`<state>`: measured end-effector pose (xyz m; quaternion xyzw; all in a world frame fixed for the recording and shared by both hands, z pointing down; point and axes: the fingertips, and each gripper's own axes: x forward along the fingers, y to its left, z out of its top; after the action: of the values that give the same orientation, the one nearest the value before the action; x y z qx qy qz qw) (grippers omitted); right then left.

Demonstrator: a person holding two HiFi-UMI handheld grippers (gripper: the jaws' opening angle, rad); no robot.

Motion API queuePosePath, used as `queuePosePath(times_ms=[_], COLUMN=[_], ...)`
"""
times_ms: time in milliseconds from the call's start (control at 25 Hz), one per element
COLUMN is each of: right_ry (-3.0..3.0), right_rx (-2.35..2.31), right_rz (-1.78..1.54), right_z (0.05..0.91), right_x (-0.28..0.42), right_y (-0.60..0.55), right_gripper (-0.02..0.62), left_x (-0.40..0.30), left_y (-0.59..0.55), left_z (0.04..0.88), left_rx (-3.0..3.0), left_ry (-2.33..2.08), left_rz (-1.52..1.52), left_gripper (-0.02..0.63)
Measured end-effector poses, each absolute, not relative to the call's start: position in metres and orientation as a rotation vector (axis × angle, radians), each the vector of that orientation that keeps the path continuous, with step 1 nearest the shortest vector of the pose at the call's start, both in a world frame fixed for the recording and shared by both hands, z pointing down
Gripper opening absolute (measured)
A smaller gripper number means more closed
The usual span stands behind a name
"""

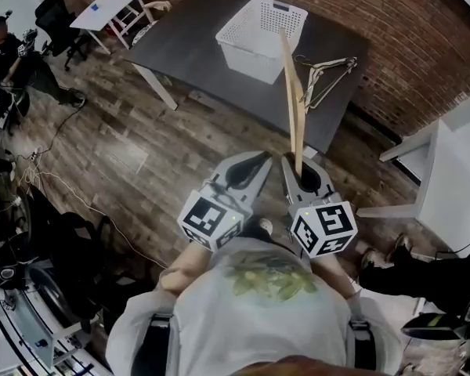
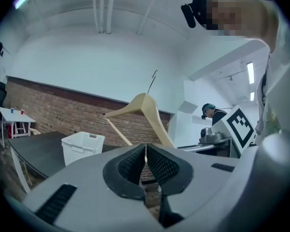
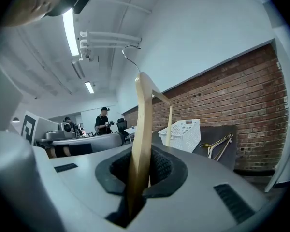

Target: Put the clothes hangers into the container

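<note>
My right gripper (image 1: 301,172) (image 3: 141,172) is shut on one arm of a wooden clothes hanger (image 1: 292,92) (image 3: 143,120), which stands up from the jaws with its wire hook on top. In the head view the hanger reaches out toward the white slotted basket (image 1: 262,27) (image 3: 181,134) on the dark table (image 1: 188,45). My left gripper (image 1: 251,171) (image 2: 145,159) is beside the right one, jaws together with nothing between them. The held hanger (image 2: 146,108) shows past it. Several more hangers (image 1: 326,77) (image 3: 220,145) lie on the table to the right of the basket.
I stand on a wooden floor a few steps from the table, and a brick wall runs behind it. A white table (image 1: 113,6) and a seated person (image 1: 6,53) are at the far left. Another white table (image 1: 454,163) stands at the right.
</note>
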<state>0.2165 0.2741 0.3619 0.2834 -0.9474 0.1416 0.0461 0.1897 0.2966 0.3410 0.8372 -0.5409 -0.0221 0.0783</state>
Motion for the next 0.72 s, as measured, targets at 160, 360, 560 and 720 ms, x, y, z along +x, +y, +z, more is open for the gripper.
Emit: queuePosePath(times_ms=[160,360,560,720], right_ry=[-2.88,-2.868,-2.848,-2.827], right_rx=[0.845,0.841,0.872,0.891], right_rz=[0.441,0.463,0.475,0.474], right_z=[0.368,0.374,0.378,0.383], right_x=[0.215,0.212,0.21,0.197], right_y=[0.27,0.263,0.243,0.224], right_gripper=[0.049,0.049,0.049,0.049], left_x=[0.185,0.184,0.176,0.157], left_y=[0.294,0.287,0.268,0.251], left_z=[0.345,0.349,0.353,0.355], left_rx=[2.477,2.478,2.476,2.468], left_ry=[-1.637,-1.62,-1.593,-1.59], left_rz=[-0.067,-0.07,-0.079,-0.097], left_gripper=[0.038,0.038,0.038,0.038])
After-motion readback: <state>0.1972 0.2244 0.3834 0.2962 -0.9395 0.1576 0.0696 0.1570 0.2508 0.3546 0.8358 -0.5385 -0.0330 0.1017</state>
